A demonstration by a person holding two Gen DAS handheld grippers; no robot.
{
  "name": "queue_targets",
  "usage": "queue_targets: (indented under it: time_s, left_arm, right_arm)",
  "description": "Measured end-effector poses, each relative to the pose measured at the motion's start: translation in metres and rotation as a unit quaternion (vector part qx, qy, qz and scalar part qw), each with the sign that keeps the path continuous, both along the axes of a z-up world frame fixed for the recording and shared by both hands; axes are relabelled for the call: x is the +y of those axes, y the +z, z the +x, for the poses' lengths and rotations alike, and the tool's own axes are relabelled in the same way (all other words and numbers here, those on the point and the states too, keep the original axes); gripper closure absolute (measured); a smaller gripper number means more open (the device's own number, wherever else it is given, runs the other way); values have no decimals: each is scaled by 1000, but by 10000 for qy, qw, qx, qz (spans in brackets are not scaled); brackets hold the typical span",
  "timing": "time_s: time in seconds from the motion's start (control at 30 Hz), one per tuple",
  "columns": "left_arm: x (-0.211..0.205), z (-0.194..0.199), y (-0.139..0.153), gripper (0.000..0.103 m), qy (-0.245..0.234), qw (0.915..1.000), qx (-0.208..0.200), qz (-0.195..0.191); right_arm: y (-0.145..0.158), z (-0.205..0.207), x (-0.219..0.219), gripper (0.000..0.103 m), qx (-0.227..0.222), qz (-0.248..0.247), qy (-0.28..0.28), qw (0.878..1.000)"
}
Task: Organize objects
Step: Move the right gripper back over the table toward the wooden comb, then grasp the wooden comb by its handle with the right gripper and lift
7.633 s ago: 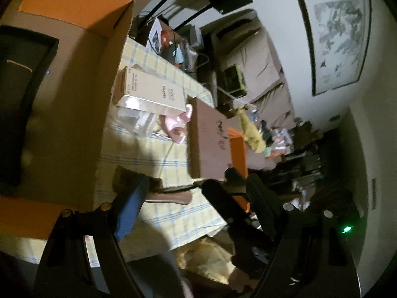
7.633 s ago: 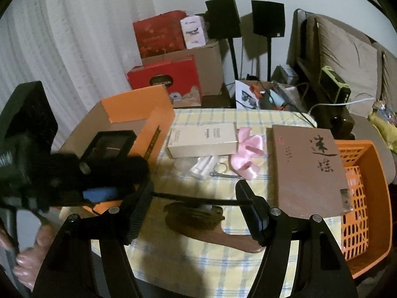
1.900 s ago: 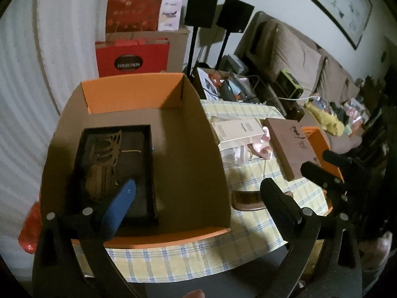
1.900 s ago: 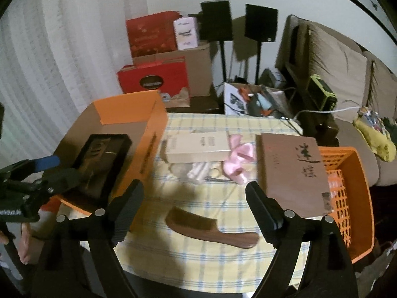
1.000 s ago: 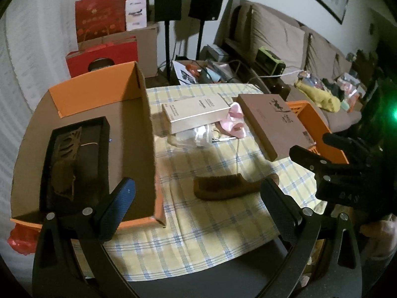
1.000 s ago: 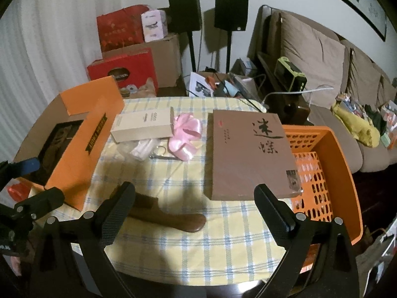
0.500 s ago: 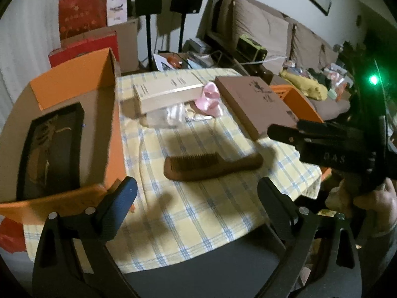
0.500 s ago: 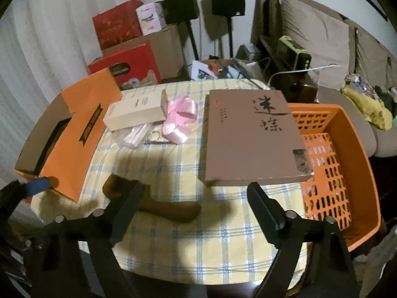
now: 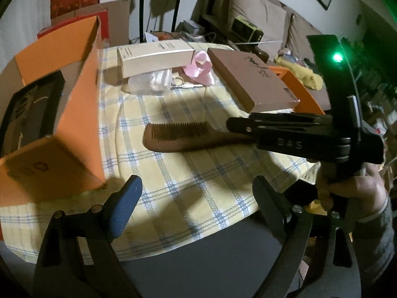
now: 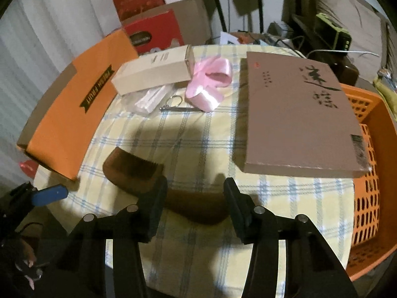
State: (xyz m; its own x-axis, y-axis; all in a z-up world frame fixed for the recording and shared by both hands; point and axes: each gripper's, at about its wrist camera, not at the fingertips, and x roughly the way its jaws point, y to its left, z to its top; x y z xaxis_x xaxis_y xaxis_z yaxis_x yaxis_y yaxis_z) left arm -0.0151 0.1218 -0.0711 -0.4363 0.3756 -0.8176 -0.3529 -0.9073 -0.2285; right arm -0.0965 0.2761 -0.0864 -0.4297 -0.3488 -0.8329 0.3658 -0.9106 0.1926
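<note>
Left wrist view: left hand-held gripper (image 9: 196, 193) is angled steeply down over the near edge of the tabletop (image 9: 173, 173), jaws spread wide and closing slightly, nothing between them. Right hand-held gripper (image 9: 238, 126) reaches in from the right, held in a hand (image 9: 347, 191) with a grey sleeve; its tips sit over the handle end of the wooden comb (image 9: 178, 136). Comb lies flat on the yellow checked cloth, teeth pointing away. Orange cardboard box (image 9: 62, 124) stands at left with a black tray (image 9: 27, 109) inside. Behind the comb: a cream carton (image 9: 156, 57), a pink ribbon (image 9: 202, 67), a flat brown box (image 9: 250, 79) resting partly on an orange basket (image 9: 297, 89). Sofa and speaker stands behind.

Right wrist view: right hand-held gripper (image 10: 194, 198) points steeply down, jaws half spread and closing, the comb (image 10: 139, 171) handle between them; pads not clearly pressing on it. Brown box (image 10: 297, 114) at right overlaps the basket (image 10: 369, 173). Ribbon (image 10: 211, 82), carton (image 10: 153, 72) and a small metal key-like tool (image 10: 178, 108) lie farther back. Red boxes and white curtain beyond.
</note>
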Motion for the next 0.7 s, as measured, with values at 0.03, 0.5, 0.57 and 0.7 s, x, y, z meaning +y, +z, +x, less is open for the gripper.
queue_targets:
  time_s: [0.03,0.5,0.57,0.7]
  left_arm:
    - [0,0,-2,14,-6,10000,-38,32]
    - [-22,-1,-12,14,119,9983,-366,438]
    - [-27,0,-11,14,182,9978,-396,506]
    - [-34,-3,-13,14,301,9959,-523,676]
  right_arm:
    - [-1,-1,0,54,-2,18,37,10000]
    - [0,39,-11,53,-138,358,839,9957]
    - [0,44,-15,53,-97,450,906,9948]
    - [-2,46,-23,48,70,509,918,9944]
